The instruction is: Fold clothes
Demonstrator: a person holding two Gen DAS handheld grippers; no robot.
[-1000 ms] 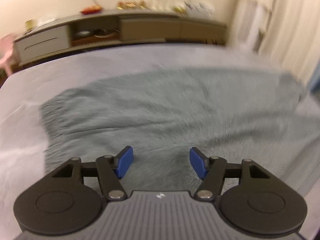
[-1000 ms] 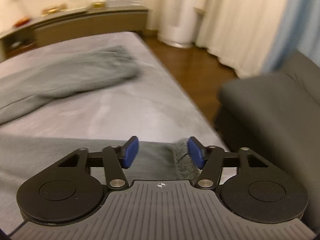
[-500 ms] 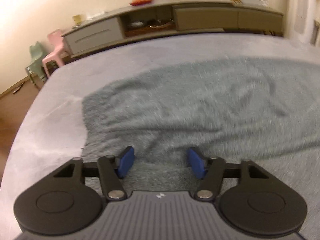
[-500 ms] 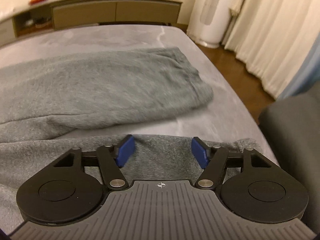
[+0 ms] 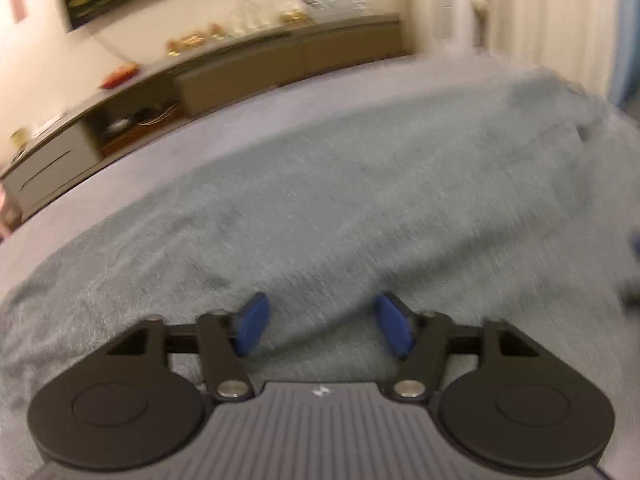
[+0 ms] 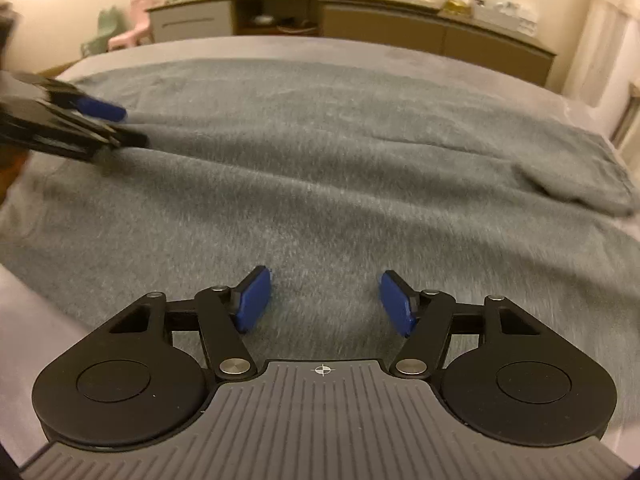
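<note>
A large grey fleece garment [image 5: 340, 208] lies spread flat on a grey bed [image 5: 224, 136]; it fills the right wrist view [image 6: 320, 168] too. My left gripper [image 5: 322, 322] is open and empty, low over the garment's near part. My right gripper [image 6: 326, 298] is open and empty, just above the fabric. The left gripper also shows in the right wrist view [image 6: 108, 124] at the far left, with its blue pads over the garment. The garment's right edge [image 6: 600, 184] ends in a thick fold near the bed's side.
A long low sideboard [image 6: 360, 20] with dishes and jars stands against the far wall. Small pink and green chairs [image 6: 124, 34] stand to its left. Pale curtains [image 5: 520, 8] hang at the right. The bed's bare near-left corner [image 6: 32, 320] lies beside the garment.
Both grippers have swung over the garment: the left view has turned right toward the curtains, the right view has turned left toward the sideboard. Both stay open.
</note>
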